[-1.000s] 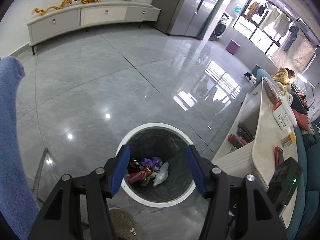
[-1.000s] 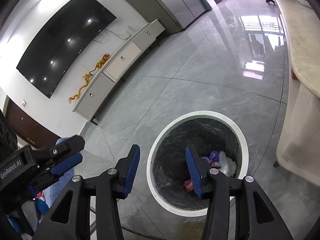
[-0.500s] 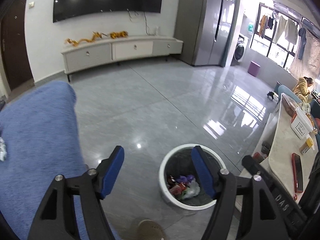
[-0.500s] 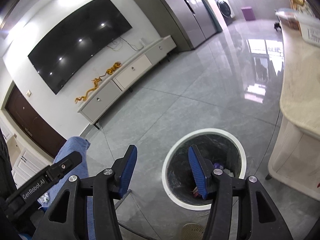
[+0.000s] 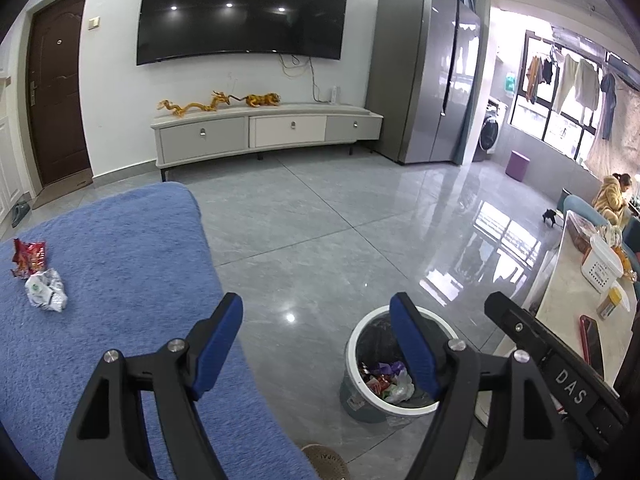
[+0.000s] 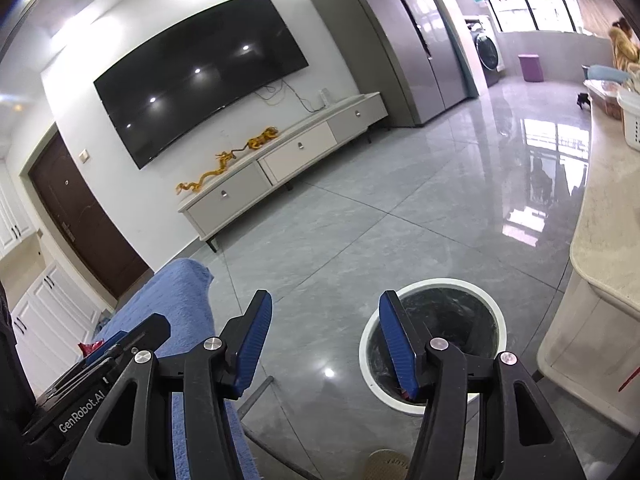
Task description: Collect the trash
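- Lower right of the left wrist view: round white-rimmed trash bin (image 5: 400,376) with dark liner, holding red, purple and clear wrappers (image 5: 386,380) in a heap at the bottom.
- Same bin (image 6: 434,344) at lower centre-right of the right wrist view, inside mostly hidden behind a blue pad.
- Left gripper (image 5: 316,344): jaws just opened wider, spread broadly, nothing between the pads.
- Right gripper (image 6: 324,340): jaws also just opened further, about half spread, empty.
- Left of frame: blue fuzzy cover (image 5: 112,280) carrying a red snack wrapper (image 5: 29,257) touching a crumpled silver wrapper (image 5: 46,290).
- Right edge: pale marble counter (image 5: 568,320) just beside the bin, with a white basket (image 5: 602,268) and a red phone (image 5: 592,338).
- Centre: open grey tiled floor (image 5: 340,220) between cover and counter.
- Far back: TV cabinet (image 5: 264,132), wall television (image 5: 244,10), grey fridge (image 5: 428,88).
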A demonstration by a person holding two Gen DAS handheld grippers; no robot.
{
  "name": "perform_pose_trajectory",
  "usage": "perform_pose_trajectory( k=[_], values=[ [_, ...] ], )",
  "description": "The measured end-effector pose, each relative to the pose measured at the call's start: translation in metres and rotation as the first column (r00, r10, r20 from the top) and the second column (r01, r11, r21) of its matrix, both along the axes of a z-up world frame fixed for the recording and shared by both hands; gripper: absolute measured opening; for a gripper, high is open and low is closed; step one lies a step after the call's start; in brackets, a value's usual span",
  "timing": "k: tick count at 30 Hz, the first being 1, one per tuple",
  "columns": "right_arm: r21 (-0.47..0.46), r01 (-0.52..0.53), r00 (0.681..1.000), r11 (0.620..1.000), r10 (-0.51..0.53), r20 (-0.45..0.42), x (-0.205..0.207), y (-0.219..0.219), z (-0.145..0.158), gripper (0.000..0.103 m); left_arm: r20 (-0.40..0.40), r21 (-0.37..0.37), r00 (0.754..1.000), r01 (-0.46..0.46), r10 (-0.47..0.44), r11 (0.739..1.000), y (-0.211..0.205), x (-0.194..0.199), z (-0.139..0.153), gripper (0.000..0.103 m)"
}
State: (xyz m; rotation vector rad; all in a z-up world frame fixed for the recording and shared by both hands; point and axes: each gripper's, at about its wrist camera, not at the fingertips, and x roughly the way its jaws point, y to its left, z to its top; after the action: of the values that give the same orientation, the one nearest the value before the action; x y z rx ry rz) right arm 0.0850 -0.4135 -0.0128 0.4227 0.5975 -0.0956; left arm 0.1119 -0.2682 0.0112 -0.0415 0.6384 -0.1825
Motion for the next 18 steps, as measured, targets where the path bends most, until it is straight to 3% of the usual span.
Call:
perform_pose_trajectory(
  k=[18],
  values=[
    [-0.058, -0.042, 0.999, 0.997, 0.044, 0.021, -0.011, 0.031, 0.018, 0.058, 0.088, -0.027, 0.99, -0.108, 0.11, 0.994, 0.05, -0.035, 0.019, 0.075]
  ],
)
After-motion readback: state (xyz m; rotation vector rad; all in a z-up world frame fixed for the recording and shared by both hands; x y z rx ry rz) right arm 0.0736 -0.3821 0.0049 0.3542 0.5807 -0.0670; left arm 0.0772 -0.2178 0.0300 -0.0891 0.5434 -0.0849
